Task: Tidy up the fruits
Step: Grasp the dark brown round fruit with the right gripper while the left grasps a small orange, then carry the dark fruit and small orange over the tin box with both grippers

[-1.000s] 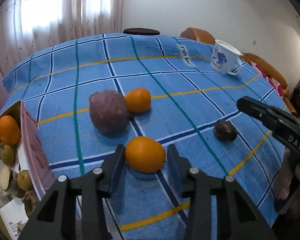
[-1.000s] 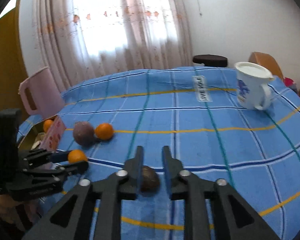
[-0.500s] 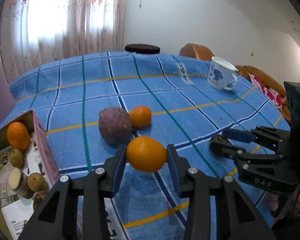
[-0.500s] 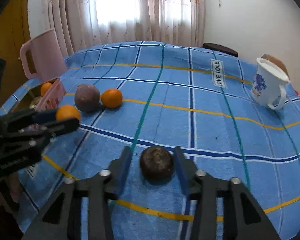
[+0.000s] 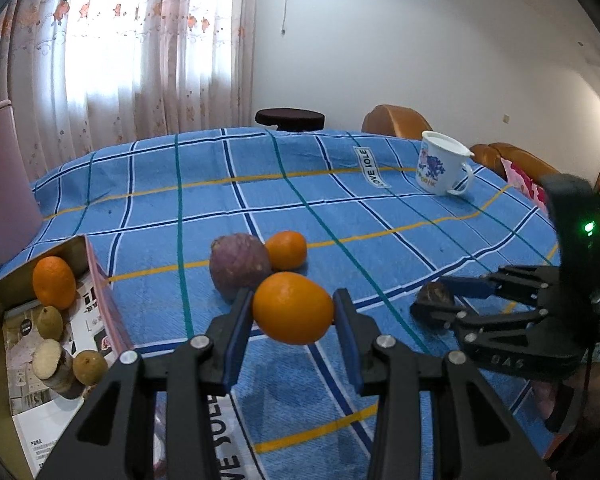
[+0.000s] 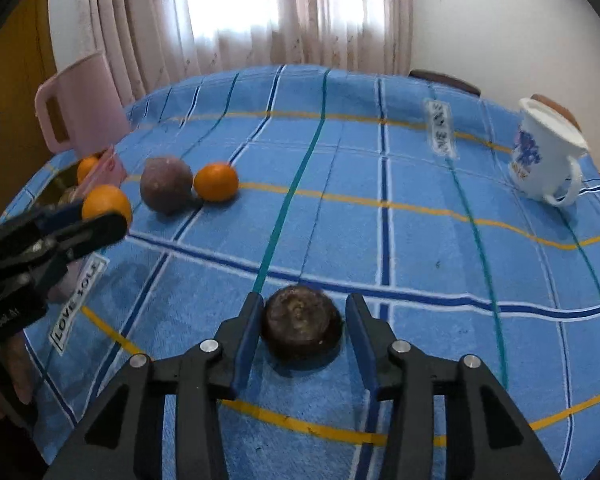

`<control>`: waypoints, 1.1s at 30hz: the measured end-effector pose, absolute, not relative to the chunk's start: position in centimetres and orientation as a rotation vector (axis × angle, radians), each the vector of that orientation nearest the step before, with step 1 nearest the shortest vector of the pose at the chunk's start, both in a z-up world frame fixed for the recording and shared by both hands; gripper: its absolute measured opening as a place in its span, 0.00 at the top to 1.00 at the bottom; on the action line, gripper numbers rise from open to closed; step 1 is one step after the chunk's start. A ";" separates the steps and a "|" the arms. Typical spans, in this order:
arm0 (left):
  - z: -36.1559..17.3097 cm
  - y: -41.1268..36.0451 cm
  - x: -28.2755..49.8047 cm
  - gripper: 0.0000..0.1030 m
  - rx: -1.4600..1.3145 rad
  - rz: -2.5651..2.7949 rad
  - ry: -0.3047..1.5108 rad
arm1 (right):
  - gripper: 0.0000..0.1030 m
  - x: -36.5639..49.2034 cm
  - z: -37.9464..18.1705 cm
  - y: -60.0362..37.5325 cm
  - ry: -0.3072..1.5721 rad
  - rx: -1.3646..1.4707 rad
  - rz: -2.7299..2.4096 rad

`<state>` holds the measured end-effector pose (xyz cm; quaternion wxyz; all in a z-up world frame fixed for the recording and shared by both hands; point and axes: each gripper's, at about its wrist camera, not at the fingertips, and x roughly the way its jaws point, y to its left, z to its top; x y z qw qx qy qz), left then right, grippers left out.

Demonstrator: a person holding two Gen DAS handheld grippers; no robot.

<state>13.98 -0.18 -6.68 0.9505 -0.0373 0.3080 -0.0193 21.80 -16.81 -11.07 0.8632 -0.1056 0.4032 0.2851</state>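
Observation:
My left gripper (image 5: 293,312) is shut on an orange (image 5: 293,308) and holds it above the blue checked cloth; it also shows in the right wrist view (image 6: 106,205). My right gripper (image 6: 303,326) straddles a dark brown fruit (image 6: 302,326) that rests on the cloth, its jaws close beside it with a small gap on the right. A purple fruit (image 5: 239,266) and a second orange (image 5: 286,250) lie touching in the middle. An open box (image 5: 4,360) at the left holds an orange (image 5: 54,283) and several small brownish fruits.
A white mug (image 5: 442,169) with a blue picture stands at the far right of the table. A pink jug (image 6: 80,104) stands at the far left, behind the box. A dark stool (image 5: 290,118) and brown seats stand beyond the table.
My left gripper has closed on the orange and lifted it off the cloth. My right gripper has moved forward around the dark fruit, with jaws a little wider than before.

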 end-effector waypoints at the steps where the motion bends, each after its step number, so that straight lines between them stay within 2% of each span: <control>1: -6.7 -0.1 13.9 0.59 -0.077 -0.040 0.624 | 0.61 21.7 -11.0 -16.7 0.842 -0.229 0.604; 23: -5.5 0.4 11.6 0.59 -0.083 0.017 0.495 | 0.61 17.5 -7.2 -16.0 0.537 -0.174 0.661; 33: -5.1 1.5 10.3 0.59 -0.079 0.053 0.460 | 0.61 16.6 -6.7 -14.9 0.475 -0.160 0.686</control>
